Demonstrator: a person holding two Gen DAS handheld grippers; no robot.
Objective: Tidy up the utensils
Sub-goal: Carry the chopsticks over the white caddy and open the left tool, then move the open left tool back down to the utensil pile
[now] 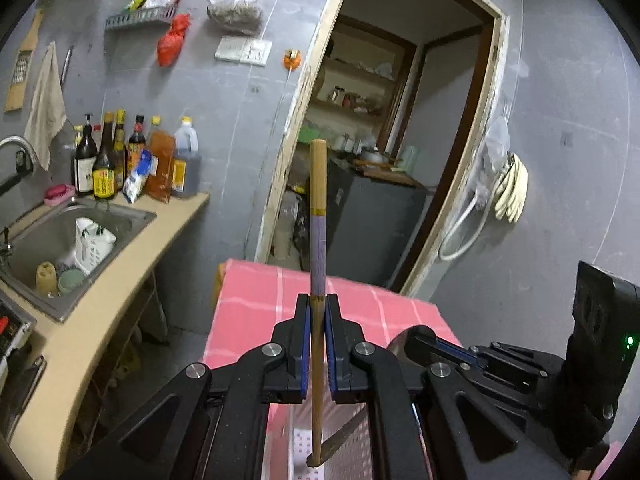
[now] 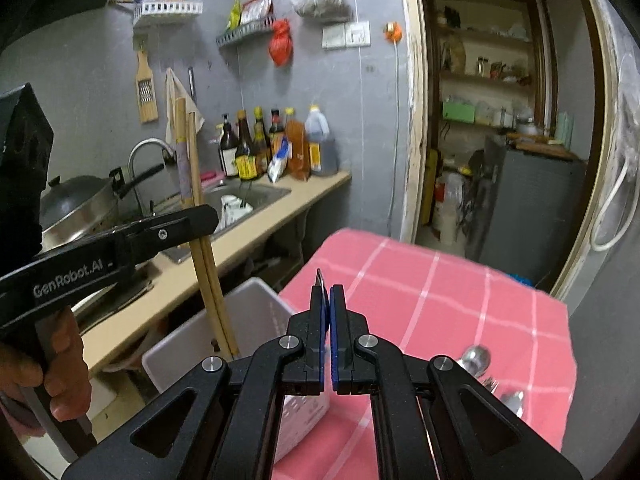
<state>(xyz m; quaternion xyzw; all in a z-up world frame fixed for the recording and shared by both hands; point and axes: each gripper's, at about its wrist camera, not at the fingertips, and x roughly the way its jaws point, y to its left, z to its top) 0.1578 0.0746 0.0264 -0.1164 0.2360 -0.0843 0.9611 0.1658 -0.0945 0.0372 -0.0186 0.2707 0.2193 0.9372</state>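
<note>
The left gripper (image 1: 318,312) is clamped on a pair of wooden chopsticks (image 1: 318,216), its blue-lined pads pressed against them from both sides. The chopsticks stand nearly upright in the grip: the thick ends, with a purple band, rise well above the fingertips, and the thin tips hang below, over a white perforated container (image 1: 344,448). In the right wrist view the same pair (image 2: 188,176) shows as two sticks side by side, passing through the left gripper (image 2: 200,220) and reaching down to the white bin (image 2: 224,328) beside the table.

The right gripper (image 2: 329,300) is pinched narrow on a thin metal utensil handle (image 2: 319,280) — only a dark, flat sliver of it pokes up past the left finger, so what kind of utensil it is cannot be told. In the left wrist view that gripper (image 1: 448,346) sits just to the right of the left one, with a shiny rounded metal surface (image 1: 398,344) against it.

A hand (image 2: 60,364) grips the left tool's handle. Below both grippers lies a table covered in a pink checked cloth (image 2: 460,280); near its right edge rest a spoon (image 2: 474,358) and further metal cutlery (image 2: 508,398) — partly hidden by the gripper's frame. Farther left are a counter with a steel sink (image 1: 100,220) and a row of sauce bottles (image 1: 132,156).
</note>
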